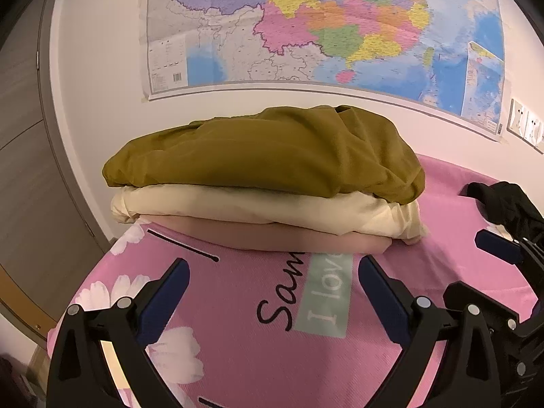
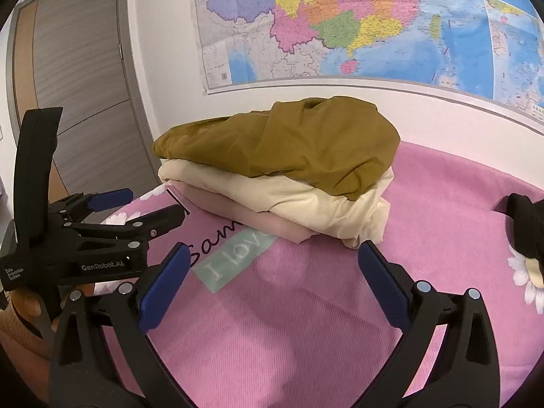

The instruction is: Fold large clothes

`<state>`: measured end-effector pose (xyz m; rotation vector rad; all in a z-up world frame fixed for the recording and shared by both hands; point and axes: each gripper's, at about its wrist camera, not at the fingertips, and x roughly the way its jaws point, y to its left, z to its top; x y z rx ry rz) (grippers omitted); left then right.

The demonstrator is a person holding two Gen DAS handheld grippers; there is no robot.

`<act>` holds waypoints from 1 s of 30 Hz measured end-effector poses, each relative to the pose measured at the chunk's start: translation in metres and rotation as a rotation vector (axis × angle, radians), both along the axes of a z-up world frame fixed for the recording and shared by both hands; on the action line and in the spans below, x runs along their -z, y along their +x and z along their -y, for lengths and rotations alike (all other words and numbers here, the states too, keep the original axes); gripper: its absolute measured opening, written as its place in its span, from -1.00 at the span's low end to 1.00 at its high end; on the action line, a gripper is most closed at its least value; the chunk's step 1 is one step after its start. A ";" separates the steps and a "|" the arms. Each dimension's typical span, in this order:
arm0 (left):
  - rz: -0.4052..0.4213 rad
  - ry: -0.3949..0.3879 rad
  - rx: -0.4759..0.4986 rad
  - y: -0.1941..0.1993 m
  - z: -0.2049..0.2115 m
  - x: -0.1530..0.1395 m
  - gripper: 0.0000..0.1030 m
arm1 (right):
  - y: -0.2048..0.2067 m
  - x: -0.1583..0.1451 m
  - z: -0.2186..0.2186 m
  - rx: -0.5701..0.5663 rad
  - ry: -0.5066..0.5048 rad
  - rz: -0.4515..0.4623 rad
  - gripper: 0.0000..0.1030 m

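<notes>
Pink flower-printed bedsheet [image 1: 238, 306] below a wall map [image 1: 306, 23] carries a finished stack of folded olive, cream and pink clothes [image 1: 265, 176] at twelve o'clock, a crumpled black garment [image 1: 506, 204] at three o'clock looks unfolded, and left gripper [image 1: 272, 272] and right gripper [image 2: 273, 261] are both spread wide, empty.

A: Both views look evenly lit, warm and fairly bright, with soft shadows under the folded stack [image 1: 265, 176].

B: Fisheye bending curves the map [image 2: 357, 23] edge, corners go black, and the sheet [image 2: 306, 323] stays reasonably sharp.
</notes>
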<state>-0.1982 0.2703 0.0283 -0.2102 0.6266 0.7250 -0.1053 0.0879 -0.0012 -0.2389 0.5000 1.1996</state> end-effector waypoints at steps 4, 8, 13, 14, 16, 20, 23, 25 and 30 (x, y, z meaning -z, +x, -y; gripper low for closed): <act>0.004 0.003 -0.002 -0.003 0.005 -0.001 0.86 | -0.001 0.001 0.004 0.002 0.003 -0.005 0.89; 0.009 0.004 -0.007 -0.006 0.008 -0.002 0.86 | -0.004 0.004 0.007 0.002 0.001 -0.012 0.89; 0.010 0.000 -0.011 -0.009 0.009 -0.001 0.86 | -0.006 0.003 0.009 -0.002 0.007 -0.012 0.89; 0.009 -0.001 -0.009 -0.009 0.008 -0.001 0.86 | -0.006 0.003 0.009 -0.002 0.007 -0.013 0.89; 0.009 -0.002 -0.009 -0.009 0.008 -0.001 0.86 | -0.006 0.004 0.009 -0.002 0.007 -0.014 0.89; 0.004 -0.006 -0.001 -0.011 0.011 0.000 0.86 | -0.007 0.004 0.010 -0.002 0.005 -0.014 0.89; 0.001 0.002 -0.002 -0.012 0.014 0.000 0.86 | -0.008 0.004 0.010 -0.004 0.005 -0.017 0.89; 0.003 0.000 -0.001 -0.013 0.015 0.000 0.86 | -0.008 0.004 0.010 -0.005 0.004 -0.019 0.89; 0.002 0.000 -0.002 -0.014 0.016 0.000 0.86 | -0.008 0.004 0.010 -0.008 0.004 -0.020 0.89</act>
